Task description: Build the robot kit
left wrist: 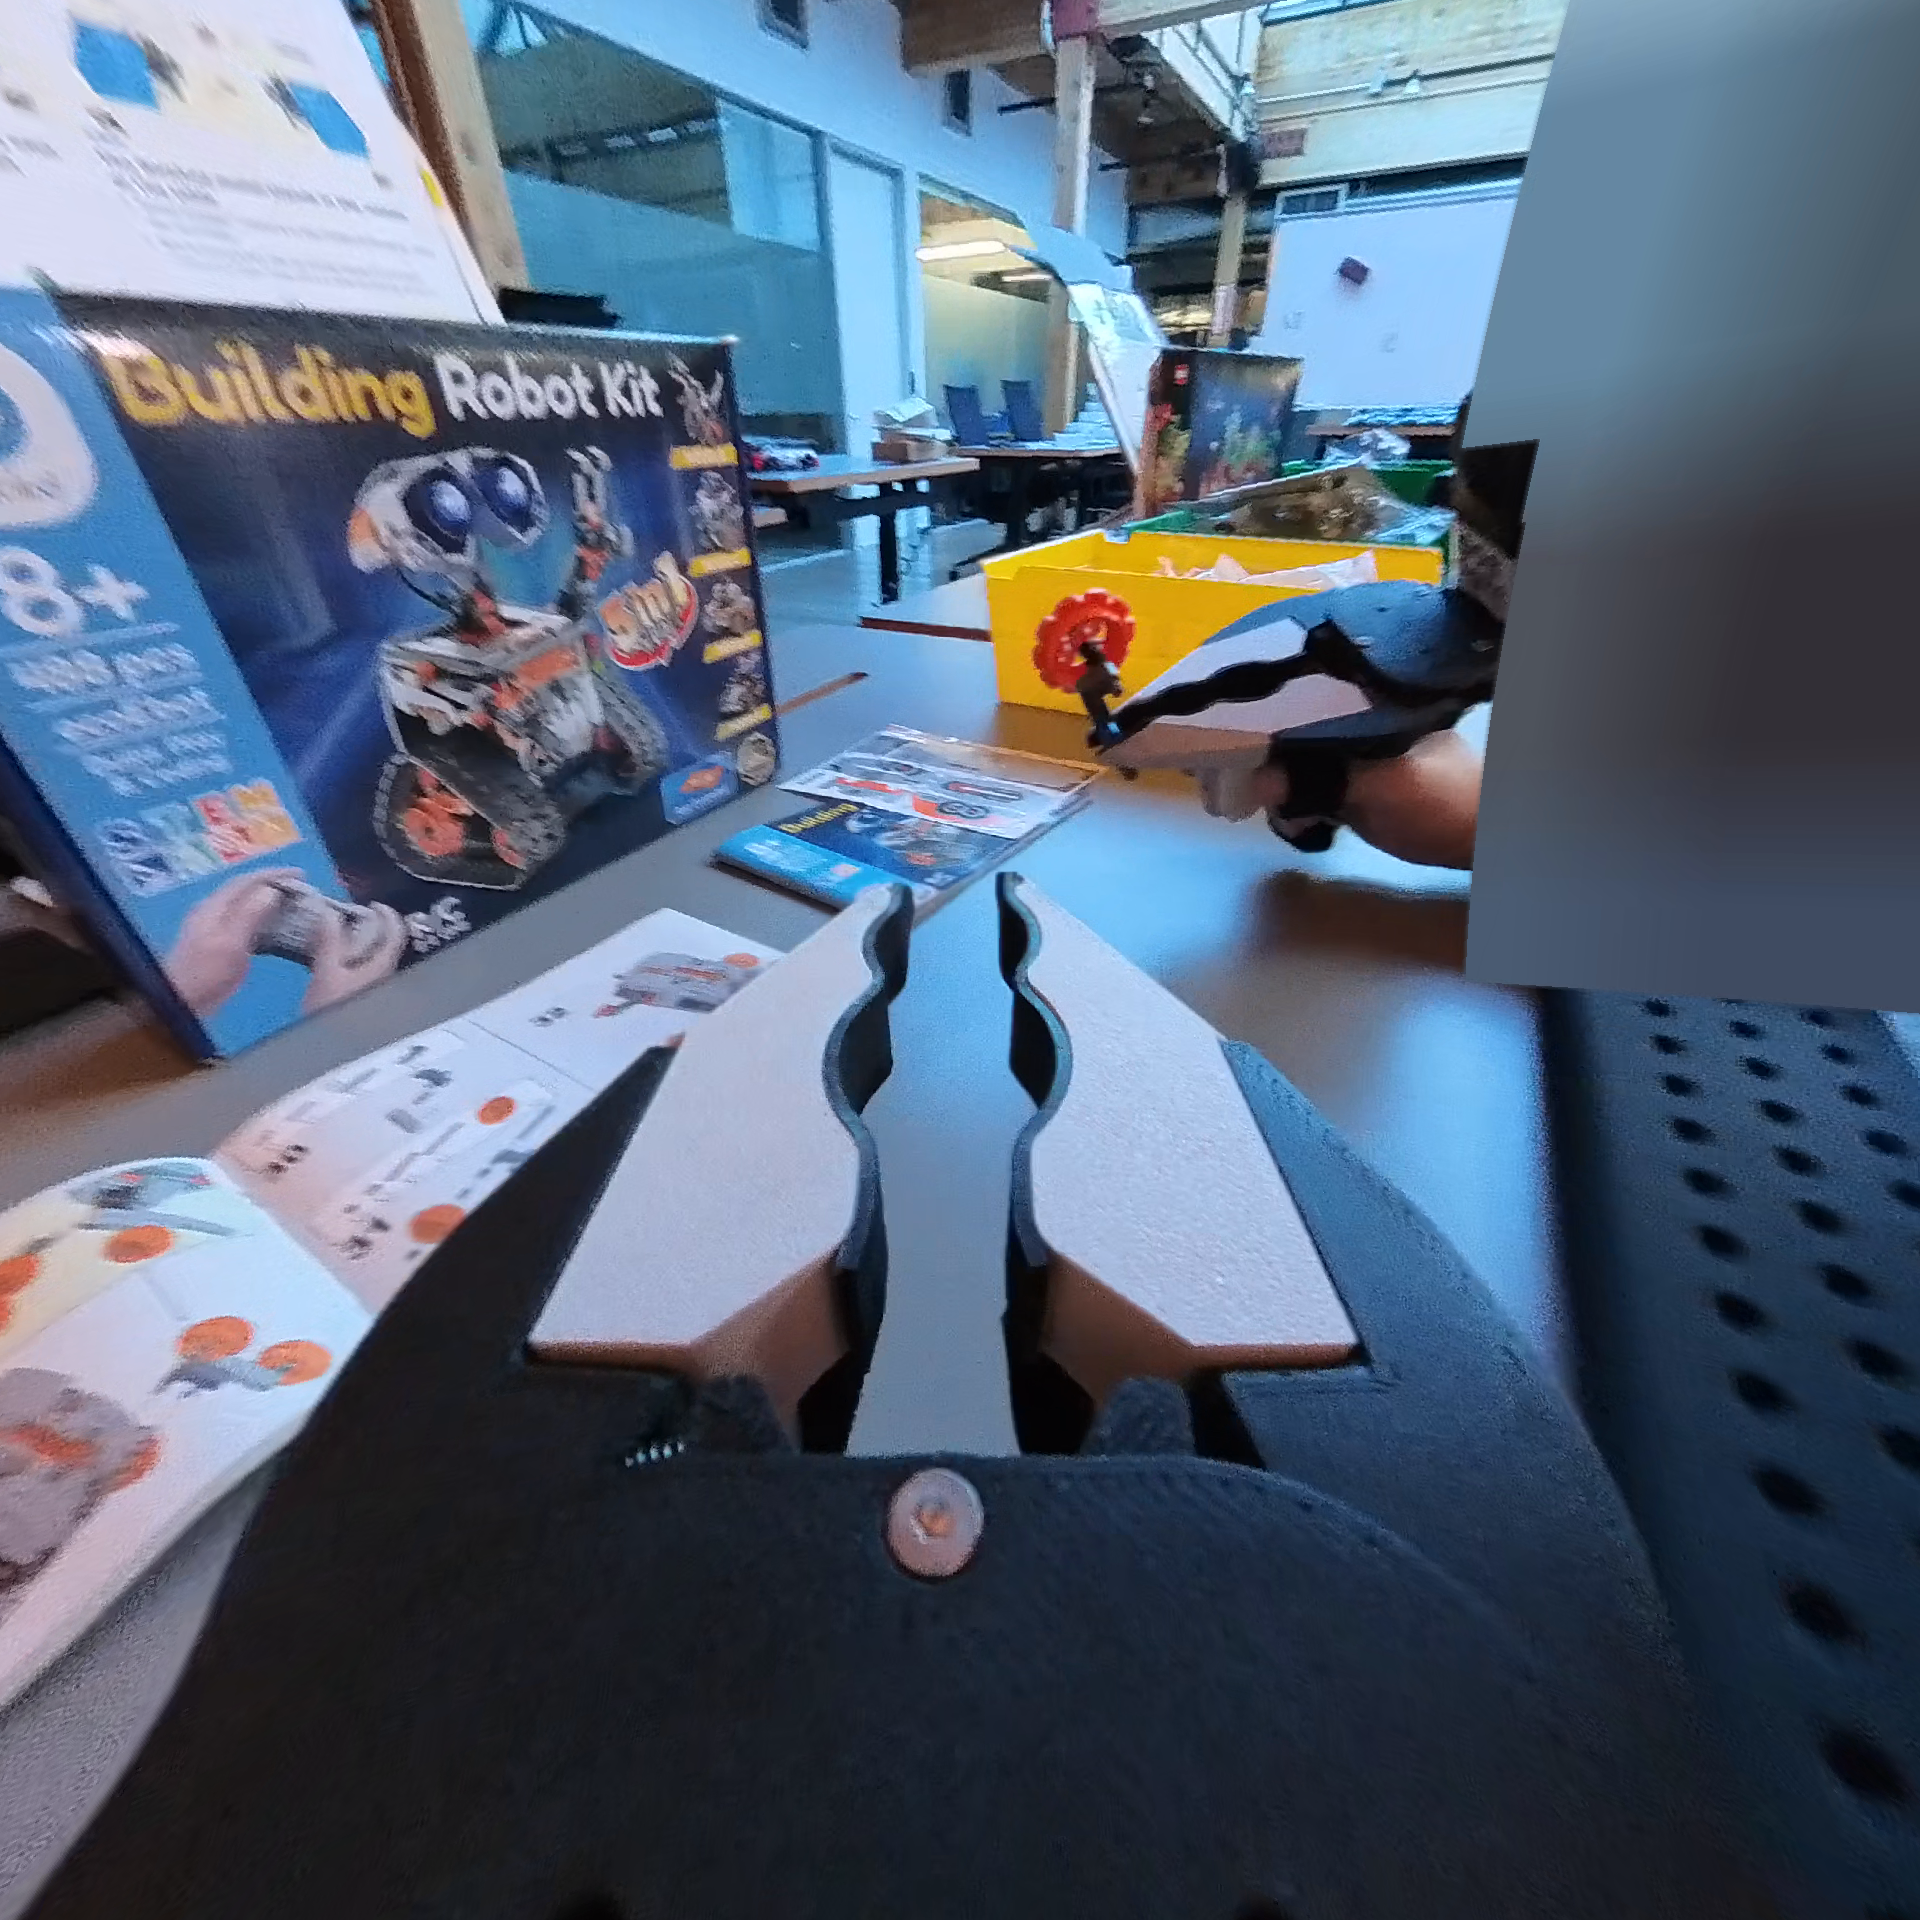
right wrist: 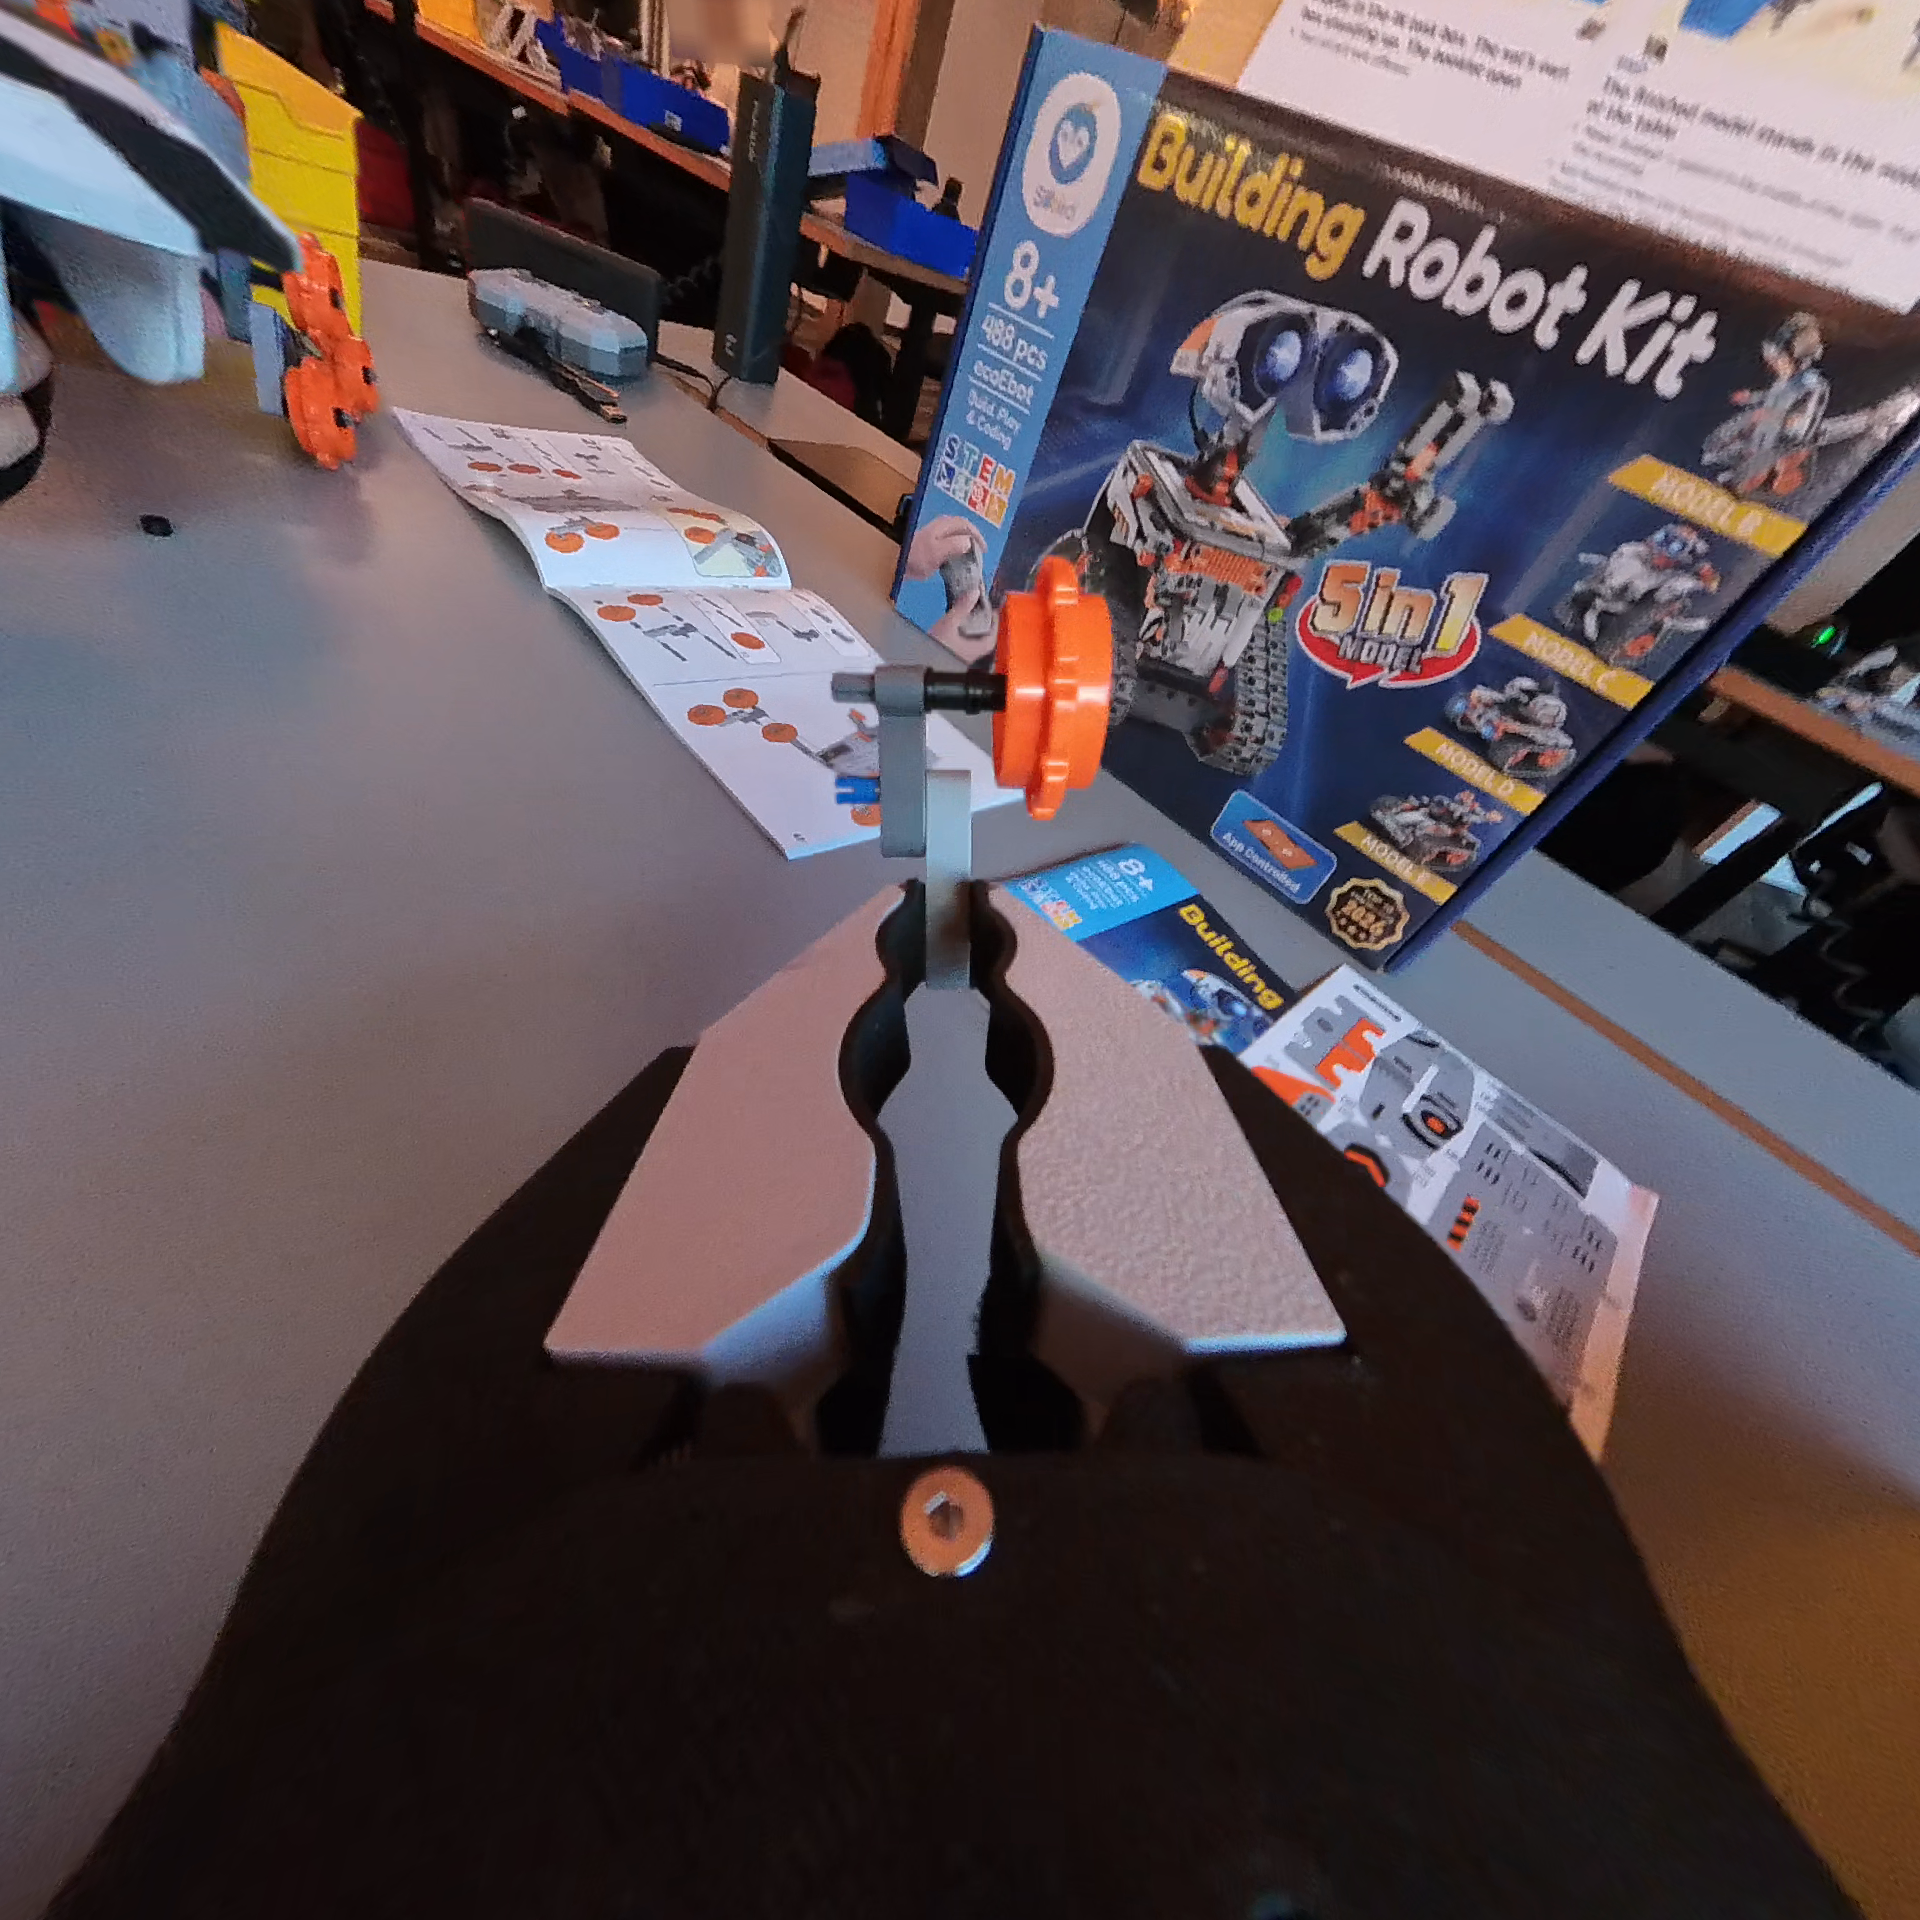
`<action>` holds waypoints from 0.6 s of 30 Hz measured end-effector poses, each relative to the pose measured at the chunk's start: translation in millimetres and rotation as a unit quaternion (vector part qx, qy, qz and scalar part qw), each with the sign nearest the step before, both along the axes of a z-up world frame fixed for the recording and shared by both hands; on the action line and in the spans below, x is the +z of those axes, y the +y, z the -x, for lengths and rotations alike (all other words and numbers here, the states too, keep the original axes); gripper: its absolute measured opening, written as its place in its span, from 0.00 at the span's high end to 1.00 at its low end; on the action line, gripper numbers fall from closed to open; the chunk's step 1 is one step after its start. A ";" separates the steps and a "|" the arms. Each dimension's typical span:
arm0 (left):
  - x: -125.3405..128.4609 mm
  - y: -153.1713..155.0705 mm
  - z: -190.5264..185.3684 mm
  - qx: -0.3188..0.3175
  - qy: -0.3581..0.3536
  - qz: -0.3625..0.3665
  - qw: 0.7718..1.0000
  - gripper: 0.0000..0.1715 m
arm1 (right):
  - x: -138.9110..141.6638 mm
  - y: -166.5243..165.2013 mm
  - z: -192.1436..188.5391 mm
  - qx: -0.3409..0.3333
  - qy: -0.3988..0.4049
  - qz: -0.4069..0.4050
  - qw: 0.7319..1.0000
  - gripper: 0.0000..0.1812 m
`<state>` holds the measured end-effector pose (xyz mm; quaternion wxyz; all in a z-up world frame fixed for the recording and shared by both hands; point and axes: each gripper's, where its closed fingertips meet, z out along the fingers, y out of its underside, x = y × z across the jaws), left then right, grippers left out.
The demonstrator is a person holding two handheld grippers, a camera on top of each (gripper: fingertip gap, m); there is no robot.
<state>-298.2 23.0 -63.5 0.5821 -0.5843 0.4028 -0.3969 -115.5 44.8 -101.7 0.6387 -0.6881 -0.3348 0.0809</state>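
Note:
My right gripper [right wrist: 948, 904] is shut on a light grey beam [right wrist: 948, 852]. The beam carries a darker grey arm, a black axle and an orange toothed wheel [right wrist: 1049, 686], all held above the grey table [right wrist: 312, 935]. In the left wrist view the right gripper [left wrist: 1107, 732] holds the wheel [left wrist: 1081, 636] in front of a yellow bin [left wrist: 1195, 592]. My left gripper [left wrist: 954, 899] has its jaws slightly apart with nothing between them, low over the table. In the right wrist view the left gripper [right wrist: 125, 208] sits at top left, next to a small assembly with orange wheels [right wrist: 322, 353]; I cannot tell if they touch.
A robot kit box [left wrist: 468, 623] stands upright along the table. An open instruction booklet [right wrist: 665, 582], a small blue booklet [right wrist: 1164, 935] and a printed sheet [right wrist: 1455, 1143] lie flat. A grey module [right wrist: 561, 322] and a tiny black piece [right wrist: 156, 525] lie farther off. A perforated black chair [left wrist: 1766, 1247] is at the right. About 20 centimetres separates my left fingertips from my right.

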 end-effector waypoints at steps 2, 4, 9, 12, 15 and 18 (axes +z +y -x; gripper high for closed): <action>1.9 -5.0 -2.3 -0.029 -0.015 0.027 0.999 0.92 | -4.5 2.6 -0.6 -0.004 0.003 0.014 1.000 0.96; -0.2 -6.7 -4.7 -0.052 -0.017 0.058 0.997 0.91 | -9.3 8.2 -3.9 -0.012 -0.014 0.013 1.000 0.96; 9.8 -0.4 -7.2 -0.089 -0.054 0.116 0.988 0.88 | -5.6 24.6 -13.4 -0.052 -0.086 -0.041 0.994 0.96; 2.7 3.0 -7.4 -0.092 -0.038 0.127 0.987 0.87 | -6.4 17.7 -7.0 -0.046 -0.109 -0.054 0.991 0.96; -8.6 3.7 -10.2 -0.082 -0.004 0.105 0.991 0.85 | 0.4 9.6 -3.8 -0.052 -0.131 -0.085 0.986 0.96; -16.0 -2.0 -18.1 -0.087 0.020 0.123 0.988 0.78 | 8.0 4.7 7.4 -0.047 -0.155 -0.104 0.981 0.96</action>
